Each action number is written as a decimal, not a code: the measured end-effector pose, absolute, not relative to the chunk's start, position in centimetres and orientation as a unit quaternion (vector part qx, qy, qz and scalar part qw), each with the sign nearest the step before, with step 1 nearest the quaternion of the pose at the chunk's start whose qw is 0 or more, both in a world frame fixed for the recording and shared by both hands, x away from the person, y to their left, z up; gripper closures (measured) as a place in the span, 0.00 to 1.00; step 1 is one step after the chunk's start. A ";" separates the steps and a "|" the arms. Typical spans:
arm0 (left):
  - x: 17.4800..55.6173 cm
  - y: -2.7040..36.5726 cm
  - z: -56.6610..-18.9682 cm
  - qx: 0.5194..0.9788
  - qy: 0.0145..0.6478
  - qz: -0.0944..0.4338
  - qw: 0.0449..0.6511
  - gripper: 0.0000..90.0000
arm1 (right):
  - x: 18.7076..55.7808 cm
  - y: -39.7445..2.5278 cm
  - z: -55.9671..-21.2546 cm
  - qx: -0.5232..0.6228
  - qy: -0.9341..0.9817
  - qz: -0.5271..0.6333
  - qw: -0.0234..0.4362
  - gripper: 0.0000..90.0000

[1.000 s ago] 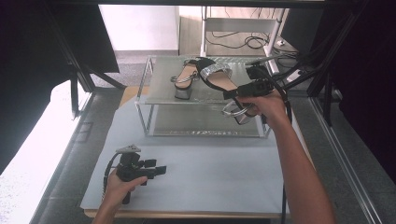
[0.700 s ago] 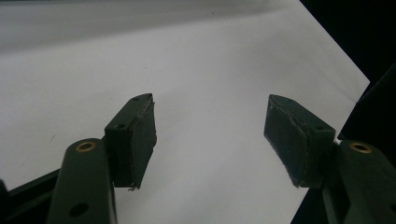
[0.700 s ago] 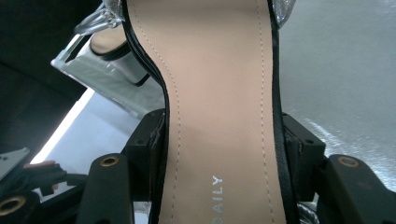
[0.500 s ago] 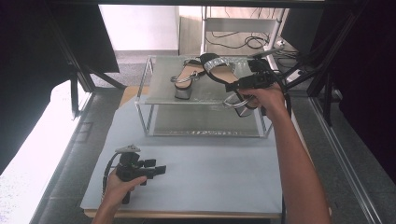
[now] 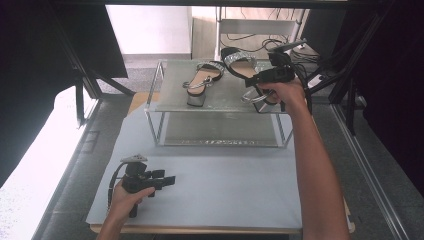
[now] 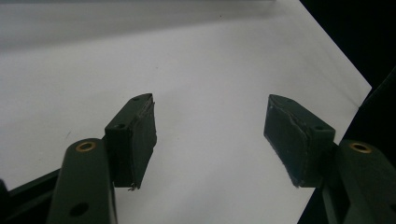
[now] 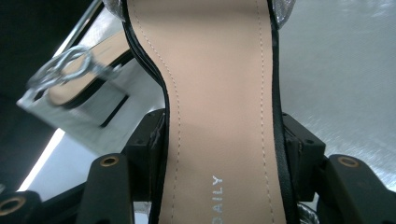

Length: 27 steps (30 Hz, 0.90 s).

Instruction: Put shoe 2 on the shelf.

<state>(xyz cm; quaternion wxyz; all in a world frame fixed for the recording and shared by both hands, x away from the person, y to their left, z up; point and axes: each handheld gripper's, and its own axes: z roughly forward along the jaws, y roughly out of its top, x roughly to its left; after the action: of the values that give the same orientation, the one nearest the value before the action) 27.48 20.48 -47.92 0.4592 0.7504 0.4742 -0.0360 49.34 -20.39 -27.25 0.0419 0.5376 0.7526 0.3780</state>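
Your right gripper is clamping both jaws on the sandal across its tan insole; from above, it is sitting over the glass shelf, beside its mate. Your left gripper is gaping over bare paper.

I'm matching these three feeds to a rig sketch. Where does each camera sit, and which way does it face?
High view: above the person's side of the table, facing forward and down on the rack, both forearms, the left gripper and the right gripper.
Left gripper view: on the left gripper, facing down over its parted jaws at the white mat.
Right gripper view: on the right gripper, looking along the held sandal.
Shared: high and right gripper views both show the second sandal.
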 end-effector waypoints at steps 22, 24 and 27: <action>27.7 20.4 -48.2 0.751 0.474 -0.038 0.459 0.38 | 54.6 -19.5 -29.8 0.607 0.737 0.287 0.080 0.46; 27.7 20.4 -48.1 0.750 0.474 -0.038 0.459 0.38 | 54.8 -19.4 -30.1 0.611 0.737 0.279 0.082 0.46; 27.7 20.3 -48.2 0.751 0.474 -0.038 0.458 0.39 | 55.2 -19.1 -30.3 0.609 0.742 0.268 0.082 0.46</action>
<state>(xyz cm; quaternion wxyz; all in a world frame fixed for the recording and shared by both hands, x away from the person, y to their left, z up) 27.69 20.34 -48.17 0.4584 0.7511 0.4736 -0.0383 55.21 -19.12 -30.29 0.0823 0.6093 0.7416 0.2684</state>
